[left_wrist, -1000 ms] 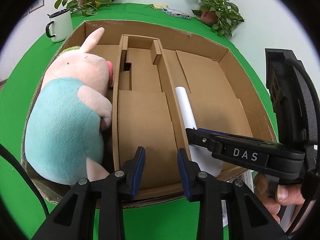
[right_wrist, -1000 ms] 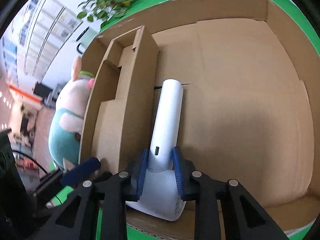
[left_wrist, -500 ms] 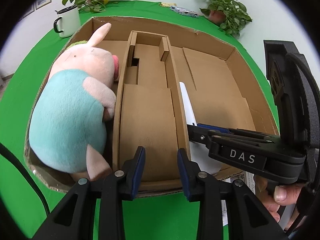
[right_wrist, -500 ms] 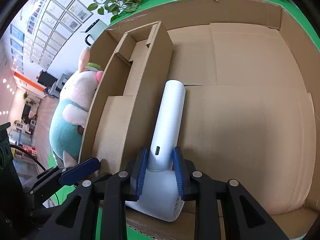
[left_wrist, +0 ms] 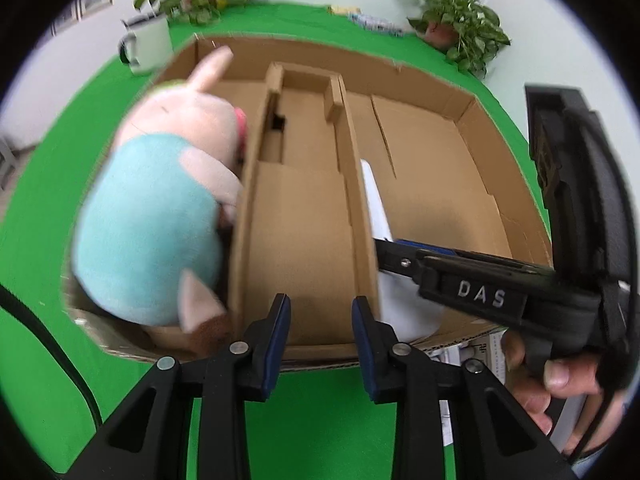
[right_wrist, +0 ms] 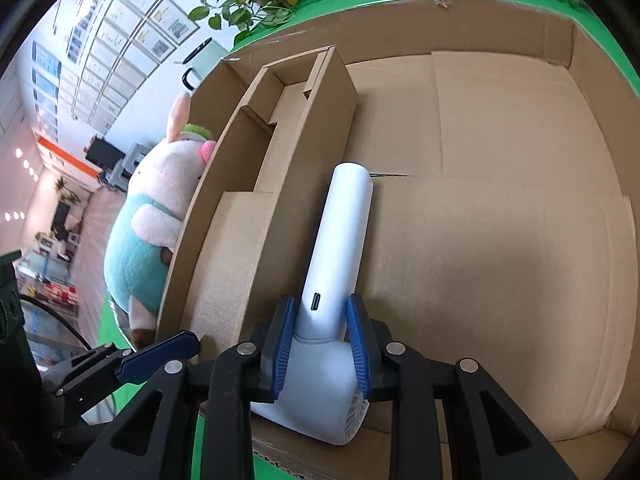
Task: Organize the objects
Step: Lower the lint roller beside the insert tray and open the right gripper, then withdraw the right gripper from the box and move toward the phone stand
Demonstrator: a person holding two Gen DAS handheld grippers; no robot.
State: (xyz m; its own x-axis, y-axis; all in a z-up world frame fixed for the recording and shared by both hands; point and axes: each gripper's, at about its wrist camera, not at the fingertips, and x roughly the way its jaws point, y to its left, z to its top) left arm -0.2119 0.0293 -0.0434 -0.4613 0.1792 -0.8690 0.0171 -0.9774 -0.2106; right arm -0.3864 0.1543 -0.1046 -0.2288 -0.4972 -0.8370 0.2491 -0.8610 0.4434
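Inside the box (right_wrist: pixel 500 220), in its wide right bay, the right gripper (right_wrist: pixel 321 338) kept its blue pads pressed on the neck of the white fan (right_wrist: pixel 332 280), which lay along the divider (right_wrist: pixel 280 216), just as a second before. Over the box's near edge the left gripper (left_wrist: pixel 320 346) hovered with jaws narrowly parted on nothing (its view had drifted a little, so the box now sat further right). Left of the divider, the pig (left_wrist: pixel 160 208) lay unmoved.
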